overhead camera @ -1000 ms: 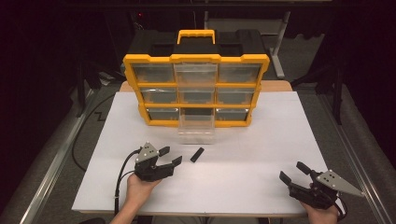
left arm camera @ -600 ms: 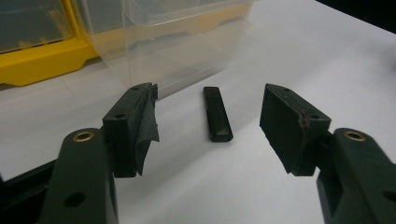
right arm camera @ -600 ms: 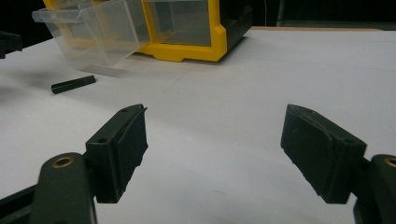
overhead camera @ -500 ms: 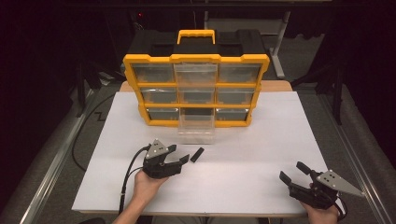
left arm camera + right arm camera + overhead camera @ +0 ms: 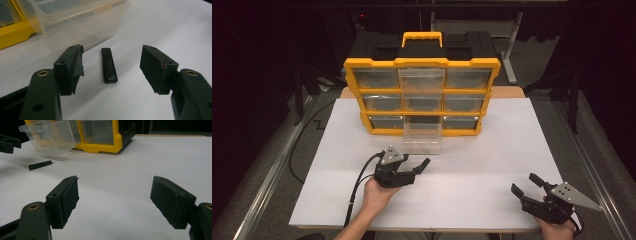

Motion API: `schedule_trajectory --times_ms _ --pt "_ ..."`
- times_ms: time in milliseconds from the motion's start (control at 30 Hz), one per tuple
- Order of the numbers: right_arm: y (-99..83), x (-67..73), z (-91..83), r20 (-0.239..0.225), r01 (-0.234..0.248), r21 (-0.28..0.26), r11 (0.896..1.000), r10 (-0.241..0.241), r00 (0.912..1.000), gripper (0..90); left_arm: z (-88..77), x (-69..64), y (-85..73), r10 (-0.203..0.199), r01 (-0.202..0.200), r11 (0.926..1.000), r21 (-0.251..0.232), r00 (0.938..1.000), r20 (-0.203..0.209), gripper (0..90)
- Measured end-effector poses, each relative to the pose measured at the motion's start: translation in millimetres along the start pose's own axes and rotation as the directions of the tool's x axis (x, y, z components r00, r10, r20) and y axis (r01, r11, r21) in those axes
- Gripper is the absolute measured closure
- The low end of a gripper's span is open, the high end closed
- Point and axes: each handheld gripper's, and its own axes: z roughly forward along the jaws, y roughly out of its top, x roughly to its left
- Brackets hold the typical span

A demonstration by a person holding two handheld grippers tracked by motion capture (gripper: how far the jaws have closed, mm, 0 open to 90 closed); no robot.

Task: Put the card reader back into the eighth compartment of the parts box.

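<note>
Beside clear drawer (image 5: pixel 75 22): black stick (image 5: pixel 109 65) lies flat | left gripper (image 5: pixel 111 66) jaws released | right gripper (image 5: pixel 115 201) jaws released

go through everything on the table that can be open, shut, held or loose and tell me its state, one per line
Yellow and black plastic drawer organiser: upright.
Clear plastic bottom-middle drawer: pulled out.
Other clear drawers: pushed in.
Small black stick: flat on the table, unheld.
Left gripper: open around the stick.
Right gripper: open, empty.

Left tongs (image 5: pixel 419 167) nearer black stick (image 5: pixel 109 65)
</note>
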Motion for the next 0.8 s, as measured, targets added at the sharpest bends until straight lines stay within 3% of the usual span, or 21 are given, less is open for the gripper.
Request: schedule_trajectory --times_ms 133,267,400,533,667,733,800 --pt "0.2 -0.1 -0.2 -0.012 -0.006 -0.011 1.0 0.006 0.9999 22.5 3.9 -0.5 6.2 0.0 0.0 0.9983 0.058 1.0 0.004 36.5" --pt "0.2 -0.3 -0.2 -0.011 -0.008 -0.005 1.0 0.008 0.9999 22.5 8.7 -1.6 13.6 0.011 -0.011 0.9918 0.127 0.9999 0.002 40.0" --pt "0.3 -0.8 -0.2 -0.014 -0.005 -0.001 1.0 0.005 0.9999 22.5 11.1 -1.8 17.8 0.004 -0.004 0.9868 0.162 1.0 0.002 41.1" --pt "0.1 -1.1 -0.3 -0.011 -0.012 -0.002 1.0 0.012 0.9999 22.5 15.7 -2.4 22.7 0.019 -0.015 0.9772 0.212 0.9997 -0.014 42.7" --pt "0.1 -1.0 -0.1 -0.014 -0.009 -0.001 1.0 0.009 0.9999 22.5 20.4 -1.6 27.4 0.012 -0.011 0.9658 0.259 0.9999 -0.002 44.0" --pt "0.1 -1.2 -0.2 -0.013 -0.011 -0.001 1.0 0.011 0.9999 22.5 24.7 -1.6 29.7 0.008 -0.004 0.9515 0.308 0.9999 -0.01 44.6" --pt "0.1 -1.2 0.0 -0.013 -0.011 0.0 1.0 0.011 0.9999 22.5 28.8 -3.2 31.3 0.027 -0.016 0.9451 0.326 0.9992 -0.029 44.8"
